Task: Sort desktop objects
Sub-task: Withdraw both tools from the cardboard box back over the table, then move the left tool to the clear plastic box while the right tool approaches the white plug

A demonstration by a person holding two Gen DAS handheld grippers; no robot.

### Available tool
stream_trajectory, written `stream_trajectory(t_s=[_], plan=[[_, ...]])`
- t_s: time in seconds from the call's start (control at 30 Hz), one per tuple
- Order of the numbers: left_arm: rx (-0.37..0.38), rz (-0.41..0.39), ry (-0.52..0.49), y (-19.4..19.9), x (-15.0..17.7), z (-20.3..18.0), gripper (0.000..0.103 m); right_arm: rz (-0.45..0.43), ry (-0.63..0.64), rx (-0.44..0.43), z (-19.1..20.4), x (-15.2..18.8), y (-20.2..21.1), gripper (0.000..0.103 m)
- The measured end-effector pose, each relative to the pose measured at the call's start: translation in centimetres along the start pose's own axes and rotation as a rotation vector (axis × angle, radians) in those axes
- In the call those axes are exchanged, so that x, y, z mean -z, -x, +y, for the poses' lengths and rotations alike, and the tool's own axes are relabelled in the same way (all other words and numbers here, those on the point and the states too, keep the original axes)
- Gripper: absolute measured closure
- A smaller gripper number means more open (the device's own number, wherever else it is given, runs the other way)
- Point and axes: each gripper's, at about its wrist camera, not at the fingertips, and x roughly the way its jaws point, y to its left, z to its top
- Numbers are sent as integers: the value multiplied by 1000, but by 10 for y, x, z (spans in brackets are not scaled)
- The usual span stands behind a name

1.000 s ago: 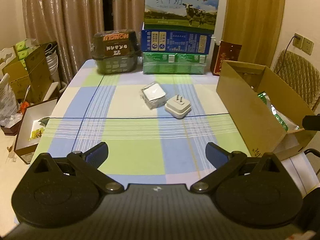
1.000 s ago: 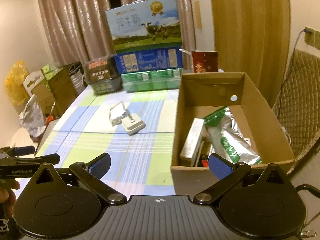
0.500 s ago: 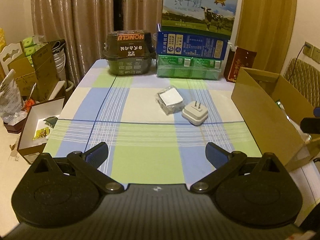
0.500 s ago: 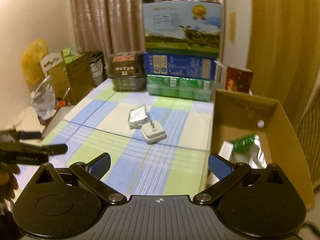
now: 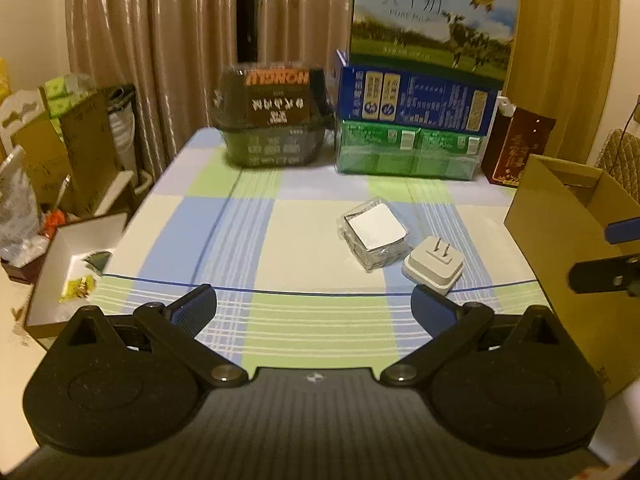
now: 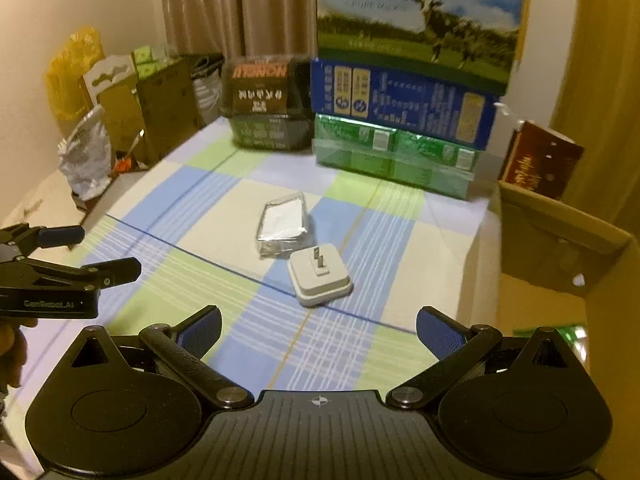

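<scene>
Bare checked table (image 5: 168, 240) open across the left half and the near strip, free for passing. Mid-table, blocked by a wrapped white packet (image 5: 374, 234) touching a white plug adapter (image 5: 434, 270). Far edge walled off by a dark basket (image 5: 274, 128) and stacked cartons (image 5: 416, 120). Right flank closed by the cardboard box (image 5: 560, 240). Both tongs spread wide, empty.
</scene>
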Motion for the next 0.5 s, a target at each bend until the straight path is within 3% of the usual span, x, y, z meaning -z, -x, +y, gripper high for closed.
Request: stream_trajectory(t_s=[0.3,0.5], plan=[[-6,69,-1,-67,1,6,1,84,102,-5,-5,-18,-75,3],[5,62,-50,-92,-13,9,1,148,166,-4,-5,-27,-125,10]])
